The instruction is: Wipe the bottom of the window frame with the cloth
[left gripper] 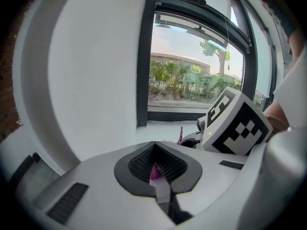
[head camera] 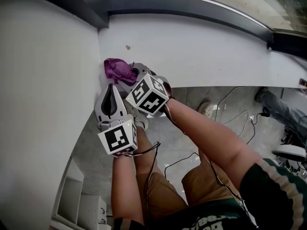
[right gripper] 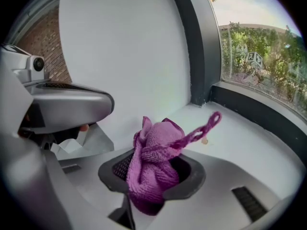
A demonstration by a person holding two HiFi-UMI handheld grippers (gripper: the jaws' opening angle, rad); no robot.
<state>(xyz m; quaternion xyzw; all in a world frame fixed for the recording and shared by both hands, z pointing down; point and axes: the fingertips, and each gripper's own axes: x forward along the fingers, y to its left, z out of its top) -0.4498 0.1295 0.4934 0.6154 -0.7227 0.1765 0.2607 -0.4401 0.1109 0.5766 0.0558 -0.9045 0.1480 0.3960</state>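
A purple cloth (head camera: 118, 70) lies bunched at the left end of the white sill (head camera: 201, 51), below the dark bottom rail of the window frame (head camera: 192, 6). My right gripper (head camera: 129, 76) is shut on the cloth (right gripper: 152, 171), which bulges out of its jaws with a loop sticking up. My left gripper (head camera: 112, 86) sits just beside it, its tip against the cloth's near edge. In the left gripper view its jaws (left gripper: 156, 170) are closed on a thin purple sliver of cloth (left gripper: 154, 172). The right gripper's marker cube (left gripper: 237, 123) is close on the right.
A white wall (head camera: 43, 80) bounds the sill on the left, meeting the frame's dark upright (right gripper: 194, 47). A small brown speck (head camera: 128, 47) lies on the sill beyond the cloth. Below the sill edge are grey floor with cables (head camera: 235, 121) and a white shelf unit (head camera: 76, 200).
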